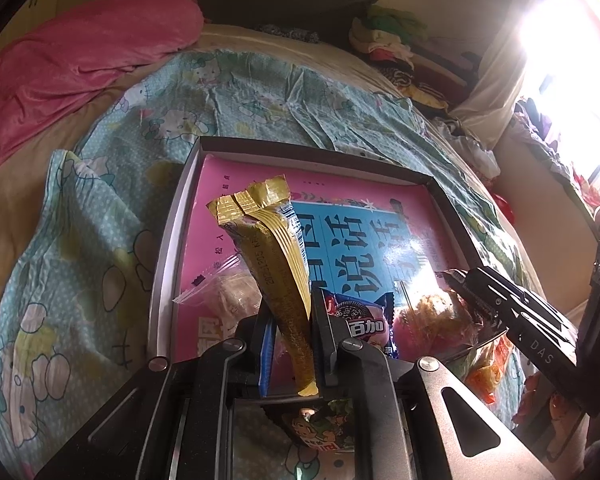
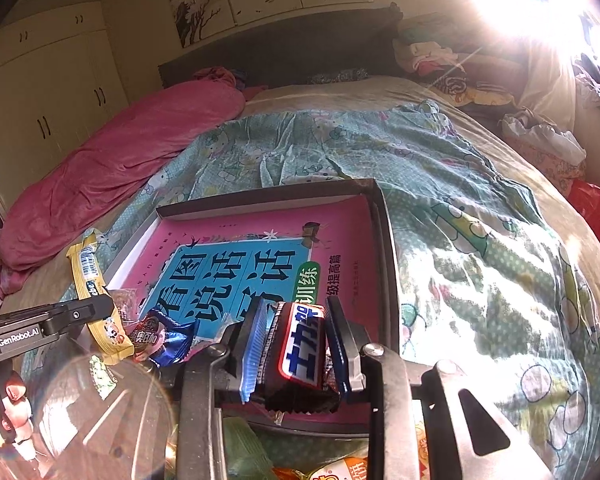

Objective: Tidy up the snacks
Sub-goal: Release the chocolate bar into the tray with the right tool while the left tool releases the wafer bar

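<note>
Left gripper (image 1: 290, 328) fingers clamp a gold packet (image 1: 268, 240), long axis upright over the tray (image 1: 172, 240); right gripper (image 2: 296, 344) fingers clamp a chocolate bar (image 2: 302, 344) over the tray's near edge, equally close.

Both wrist views close, facing forward over shared tray (image 1: 172, 240) (image 2: 384, 248), bed beyond

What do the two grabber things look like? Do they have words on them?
Both are black metal with round silver bolts. The left gripper and right gripper have blue pads on the fingers. Seen from the side, one reads "GenRobot.AI", the other "DAS". A hand with painted nails shows.
</note>
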Available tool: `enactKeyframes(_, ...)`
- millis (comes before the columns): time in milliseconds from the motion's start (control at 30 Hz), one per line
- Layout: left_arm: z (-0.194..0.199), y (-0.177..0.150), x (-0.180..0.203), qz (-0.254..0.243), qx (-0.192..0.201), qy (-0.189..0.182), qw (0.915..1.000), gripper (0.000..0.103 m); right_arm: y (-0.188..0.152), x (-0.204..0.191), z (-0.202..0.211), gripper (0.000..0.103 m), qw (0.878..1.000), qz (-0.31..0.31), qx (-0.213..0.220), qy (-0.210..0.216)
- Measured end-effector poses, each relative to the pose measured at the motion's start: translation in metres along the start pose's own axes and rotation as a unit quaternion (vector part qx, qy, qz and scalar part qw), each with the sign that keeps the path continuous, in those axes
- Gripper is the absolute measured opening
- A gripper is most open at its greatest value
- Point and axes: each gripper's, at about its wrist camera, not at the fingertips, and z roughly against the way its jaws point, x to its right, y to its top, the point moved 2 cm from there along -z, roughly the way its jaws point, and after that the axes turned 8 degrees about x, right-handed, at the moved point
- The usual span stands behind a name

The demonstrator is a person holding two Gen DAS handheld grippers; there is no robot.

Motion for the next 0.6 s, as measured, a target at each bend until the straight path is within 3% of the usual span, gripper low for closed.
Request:
enactKeyframes(467, 0.001, -0.001, 0.001, 0.002, -0.009, -0.004, 1.0000, 0.023, -0.001, -0.002, 0.018, 0.034, 1.000, 0.000, 0.010, 0.007)
enactKeyframes(600, 0.001, -0.001, 0.001, 0.003, -0.009, -0.005, 0.9999, 0.034, 0.000, -0.003, 0.022, 0.034, 1.000, 0.000, 0.012, 0.009)
